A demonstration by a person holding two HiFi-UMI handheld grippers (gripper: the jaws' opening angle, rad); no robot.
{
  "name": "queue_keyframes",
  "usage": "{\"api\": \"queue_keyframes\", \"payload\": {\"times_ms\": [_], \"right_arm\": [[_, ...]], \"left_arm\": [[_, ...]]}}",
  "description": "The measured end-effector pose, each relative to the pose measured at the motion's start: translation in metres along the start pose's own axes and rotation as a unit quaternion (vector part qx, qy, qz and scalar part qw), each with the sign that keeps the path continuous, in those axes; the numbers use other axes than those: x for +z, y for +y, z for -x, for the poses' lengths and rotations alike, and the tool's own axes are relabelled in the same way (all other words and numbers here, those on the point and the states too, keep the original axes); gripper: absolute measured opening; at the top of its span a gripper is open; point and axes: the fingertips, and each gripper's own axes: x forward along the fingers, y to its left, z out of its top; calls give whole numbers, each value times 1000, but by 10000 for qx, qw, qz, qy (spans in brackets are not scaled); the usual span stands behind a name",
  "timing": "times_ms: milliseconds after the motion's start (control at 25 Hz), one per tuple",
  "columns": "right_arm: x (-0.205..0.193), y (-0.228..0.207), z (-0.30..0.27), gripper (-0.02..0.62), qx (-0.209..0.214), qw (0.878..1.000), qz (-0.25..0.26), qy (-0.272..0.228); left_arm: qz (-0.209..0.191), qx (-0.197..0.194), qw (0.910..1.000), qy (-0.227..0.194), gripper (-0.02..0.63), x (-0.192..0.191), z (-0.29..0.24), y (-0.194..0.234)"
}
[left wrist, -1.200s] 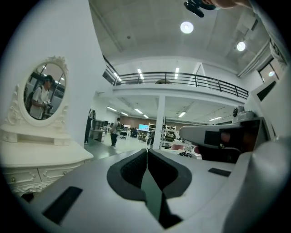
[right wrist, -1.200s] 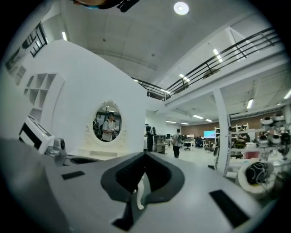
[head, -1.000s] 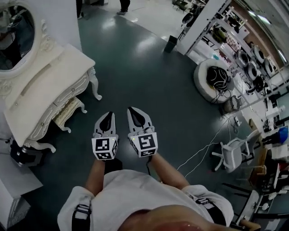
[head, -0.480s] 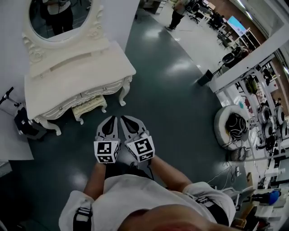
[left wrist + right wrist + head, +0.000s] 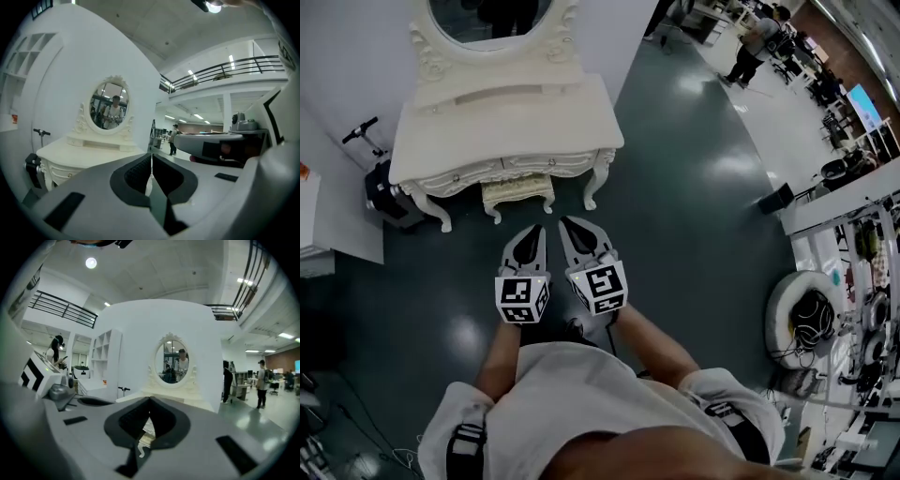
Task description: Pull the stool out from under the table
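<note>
A cream carved dressing table with an oval mirror stands against the white wall ahead. The cream stool is tucked between the table's front legs, its front edge showing. Both grippers hang side by side over the dark floor a short way in front of the stool, pointing at it. My left gripper is shut and empty, its pads meeting. My right gripper is also shut and empty. A bit of the stool shows through the right jaws' hollow.
A black scooter leans by the table's left legs. A round white cushion bed with cables and a black box lie far right. People stand at the back. Dark floor lies between me and the stool.
The view and both grippers have swung round, so the dressing table and stool went from the left side to straight ahead. Both grippers stay shut, side by side.
</note>
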Motion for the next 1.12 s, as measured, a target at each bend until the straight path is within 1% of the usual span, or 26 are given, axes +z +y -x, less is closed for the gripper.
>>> {"api": "queue_keyframes", "payload": {"times_ms": [120,240,320,440,520,600,760,920,1000,1120], "right_arm": [[-11,-5,16,14,263,9995,177,-53],[-21,-12,18,14,447,9983,372,3],[-29,-19,16,14,479,9983,314,80],[-52,-32,6,14,400,9984,199,350],[-67,-35,-6,14,429,9974,136,568],[-84,-37,-24,14,517,9956,195,753],[-131,-44,-63,14,519,9924,170,1100],[-163,-62,-112,14,545,9912,220,1187],[-187,-54,-122,14,517,9902,136,1291],[-229,-34,-133,14,526,9874,-133,1484]], "left_arm": [[-92,103,9999,54,15,-12,7,-18],[-252,280,9993,29,15,-10,6,-16],[-269,392,9989,20,15,-12,3,-11],[-112,494,9985,220,15,-35,-4,-1],[-33,566,9976,388,15,-51,-9,12],[-74,621,9968,491,15,-63,-16,27],[-55,683,9940,854,15,-98,-29,68],[-174,633,9928,997,15,-129,-71,103],[-245,588,9914,1146,15,-150,-75,116],[-250,693,9876,1388,15,-193,-74,136]]}}
